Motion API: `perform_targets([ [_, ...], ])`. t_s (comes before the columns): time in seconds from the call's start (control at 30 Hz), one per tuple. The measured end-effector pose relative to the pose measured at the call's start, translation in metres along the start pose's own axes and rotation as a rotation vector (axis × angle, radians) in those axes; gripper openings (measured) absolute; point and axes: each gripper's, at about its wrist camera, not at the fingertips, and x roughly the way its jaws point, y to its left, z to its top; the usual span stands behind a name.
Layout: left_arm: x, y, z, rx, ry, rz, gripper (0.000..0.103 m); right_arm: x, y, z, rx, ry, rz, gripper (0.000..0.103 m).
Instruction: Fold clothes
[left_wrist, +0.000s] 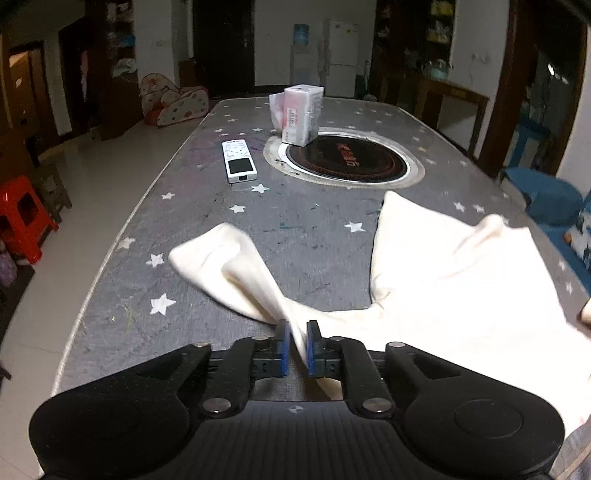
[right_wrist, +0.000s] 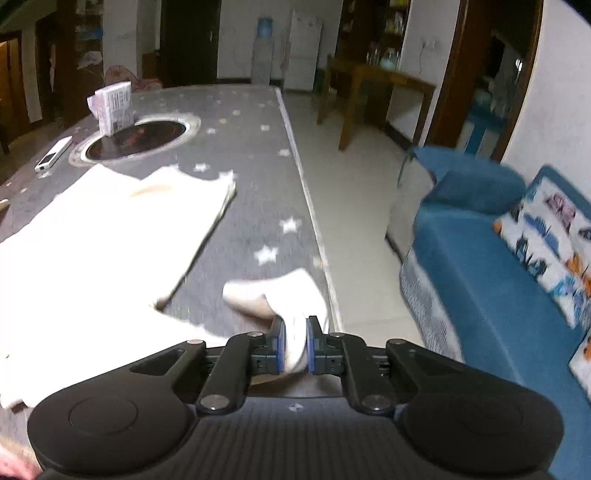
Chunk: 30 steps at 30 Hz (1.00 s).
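Lying across a grey, star-printed table (left_wrist: 295, 229) is a cream garment (left_wrist: 454, 280) of soft knit-looking cloth, its body flat and its sleeves trailing outward. The left gripper (left_wrist: 295, 345) is pinching one sleeve (left_wrist: 236, 273) between blue pads; the right gripper (right_wrist: 294, 343) is clamping the other sleeve (right_wrist: 284, 295) near the table's edge. A white remote (left_wrist: 239, 160) and a wrapped tissue pack (left_wrist: 301, 112) are sitting beyond, beside a round inset burner (left_wrist: 345, 158).

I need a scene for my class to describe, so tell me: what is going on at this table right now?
A person is folding a cream garment on a grey star-patterned table, one handheld gripper per hand. The left gripper is shut on one sleeve, and the right gripper is shut on the other sleeve. The body lies spread flat, not yet folded. A remote and tissue pack sit farther back.
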Motion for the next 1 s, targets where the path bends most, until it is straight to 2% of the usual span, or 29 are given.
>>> perform_targets([
  [0.07, -0.003, -0.005, 0.006, 0.032, -0.015, -0.004, 0.024, -0.006, -0.003, 0.002, 0.011, -0.005, 0.015, 0.021],
  [0.13, -0.004, -0.010, 0.013, 0.046, -0.030, -0.015, 0.036, -0.015, -0.006, 0.010, 0.008, -0.032, 0.021, 0.021],
  [0.2, 0.000, -0.017, 0.023, 0.059, -0.042, -0.026, 0.041, -0.020, -0.006, 0.021, 0.002, -0.063, 0.031, 0.023],
  [0.3, 0.014, -0.030, 0.037, 0.076, -0.047, -0.042, 0.042, -0.018, 0.002, 0.039, -0.013, -0.104, 0.064, 0.023],
  [0.43, 0.041, -0.044, 0.052, 0.062, -0.017, -0.092, 0.043, 0.008, 0.024, 0.067, -0.043, -0.126, 0.141, 0.023],
  [0.57, 0.071, -0.054, 0.066, 0.021, 0.017, -0.144, 0.043, 0.049, 0.042, 0.088, -0.038, -0.099, 0.191, 0.023],
  [0.73, 0.107, -0.070, 0.081, 0.019, 0.030, -0.167, 0.043, 0.103, 0.053, 0.104, -0.006, -0.036, 0.203, 0.025],
  [0.87, 0.131, -0.080, 0.088, 0.034, 0.032, -0.177, 0.043, 0.129, 0.056, 0.108, 0.016, -0.002, 0.197, 0.025],
  [0.97, 0.146, -0.085, 0.089, 0.055, 0.044, -0.172, 0.037, 0.139, 0.059, 0.111, 0.016, 0.008, 0.197, 0.025],
  [1.0, 0.150, -0.085, 0.089, 0.059, 0.047, -0.171, 0.026, 0.142, 0.060, 0.112, 0.012, 0.011, 0.195, 0.025],
])
